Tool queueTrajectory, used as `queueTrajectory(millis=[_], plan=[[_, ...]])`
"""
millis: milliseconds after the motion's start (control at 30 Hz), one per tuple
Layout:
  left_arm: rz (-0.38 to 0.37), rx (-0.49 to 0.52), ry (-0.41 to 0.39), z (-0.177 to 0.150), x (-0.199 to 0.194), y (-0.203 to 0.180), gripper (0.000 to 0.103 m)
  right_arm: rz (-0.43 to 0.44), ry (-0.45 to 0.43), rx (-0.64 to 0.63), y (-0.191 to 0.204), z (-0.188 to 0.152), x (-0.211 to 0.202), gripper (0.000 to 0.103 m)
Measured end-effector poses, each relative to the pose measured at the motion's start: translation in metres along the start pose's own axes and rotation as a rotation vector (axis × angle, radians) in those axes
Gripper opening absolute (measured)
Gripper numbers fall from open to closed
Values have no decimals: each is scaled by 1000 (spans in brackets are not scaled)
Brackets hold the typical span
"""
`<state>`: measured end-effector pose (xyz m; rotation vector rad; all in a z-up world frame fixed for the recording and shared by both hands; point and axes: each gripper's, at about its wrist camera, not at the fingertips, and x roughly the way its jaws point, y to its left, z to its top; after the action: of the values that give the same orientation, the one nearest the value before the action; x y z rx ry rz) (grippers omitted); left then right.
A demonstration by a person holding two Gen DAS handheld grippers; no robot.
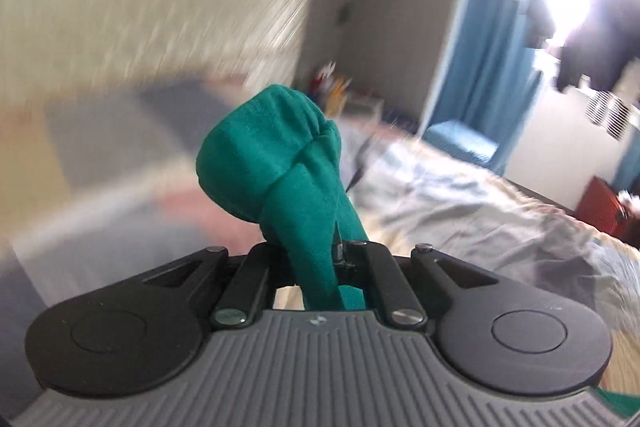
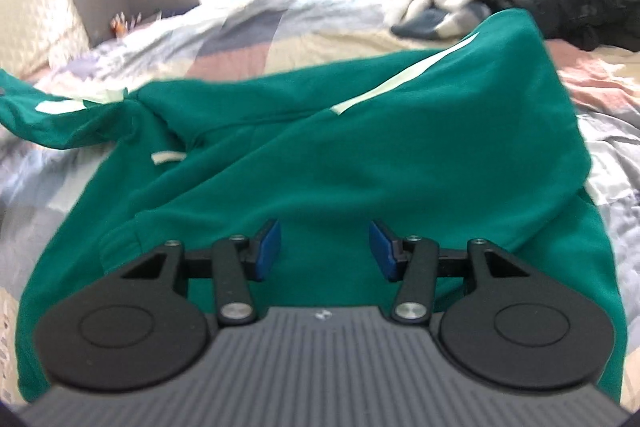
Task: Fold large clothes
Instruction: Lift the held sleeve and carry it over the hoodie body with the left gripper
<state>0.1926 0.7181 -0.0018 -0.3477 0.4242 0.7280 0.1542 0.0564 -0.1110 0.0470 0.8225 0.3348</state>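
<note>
My left gripper [image 1: 316,247] is pinched tight on a bunched cuff of the green sweatshirt [image 2: 360,155], which lies spread over the patchwork bed [image 2: 240,27], while my right gripper [image 2: 325,247] hovers spread just above the sweatshirt's near hem, its blue pads [image 2: 269,247] touching nothing. The fabric looks soft, thick and floppy, so I judge it will sag and drag unless I grip seams, cuffs or hem corners. The left view is badly smeared, and the sweatshirt's far sleeve runs off frame.
</note>
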Motion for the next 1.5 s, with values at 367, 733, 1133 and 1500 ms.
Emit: queueTrajectory(millis=[367,733,1133,1500], plan=[[-220,341,-146,67,-149,-178,7,69,-128,118,-44,4,-35,54],[-491,443,-138,-17,-280,-322,7,122,-190,218,-96,2,-39,54],[-721,477,-26,-213,-366,-445,7,147,-280,381,-164,-4,-58,54],[-754,503,220,-398,-334,-492,7,184,-319,552,-226,-18,-59,54]])
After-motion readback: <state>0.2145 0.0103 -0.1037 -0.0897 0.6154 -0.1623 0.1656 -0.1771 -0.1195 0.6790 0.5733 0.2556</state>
